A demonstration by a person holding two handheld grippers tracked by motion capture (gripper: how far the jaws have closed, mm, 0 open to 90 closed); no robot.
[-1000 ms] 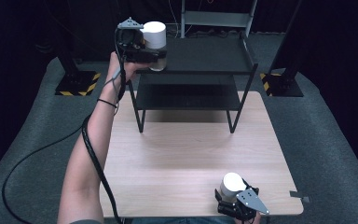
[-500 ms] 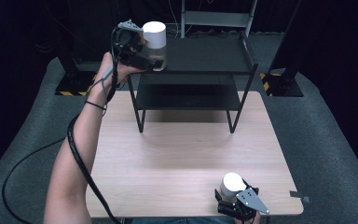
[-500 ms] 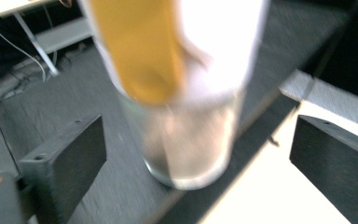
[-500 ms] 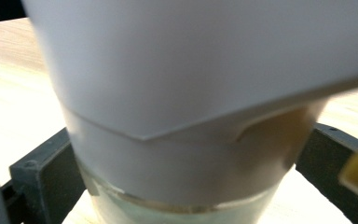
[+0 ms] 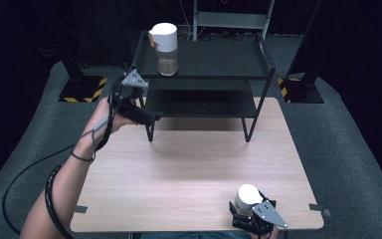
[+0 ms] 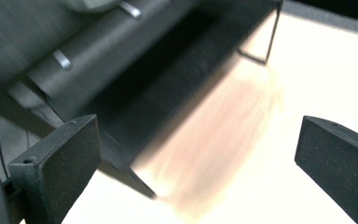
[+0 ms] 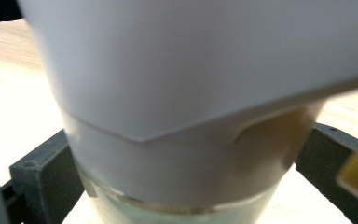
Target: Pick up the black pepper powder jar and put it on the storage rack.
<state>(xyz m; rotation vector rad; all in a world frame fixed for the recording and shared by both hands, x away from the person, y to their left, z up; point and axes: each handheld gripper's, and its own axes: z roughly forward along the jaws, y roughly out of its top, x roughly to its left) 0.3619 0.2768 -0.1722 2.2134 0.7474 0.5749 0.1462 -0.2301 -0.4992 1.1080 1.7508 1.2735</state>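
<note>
A: What are the jaws of the left gripper point(image 5: 144, 117) doing?

B: They are standing spread wide, having just been opening, and nothing is lying between them. In the left gripper view the two black pads point(image 6: 58, 170) are sitting far apart, with the pale worktop point(image 6: 242, 154) and the dark lower edge of the black shelf rack point(image 6: 121, 84) showing blurred in the gap beyond them.

A: And the jar it is nearest to?

B: The white-capped jar point(image 5: 165, 49) is standing upright on the top shelf of the rack, well apart from those jaws and above and beyond them in the high view. Brownish contents are showing in its clear lower part.

A: How is the right gripper point(image 5: 251, 215) doing?

B: Its jaws are pinching a second jar point(image 5: 247, 196), also white-capped. In the right gripper view that jar point(image 7: 186, 116) is sitting right between the jaws, its glass body pressed on both sides by the pads point(image 7: 44, 179), the white cap rising above them.

A: Where is that one sitting?

B: At the near right corner of the worktop point(image 5: 189, 169), close to the front edge, upright in the grip.
</note>
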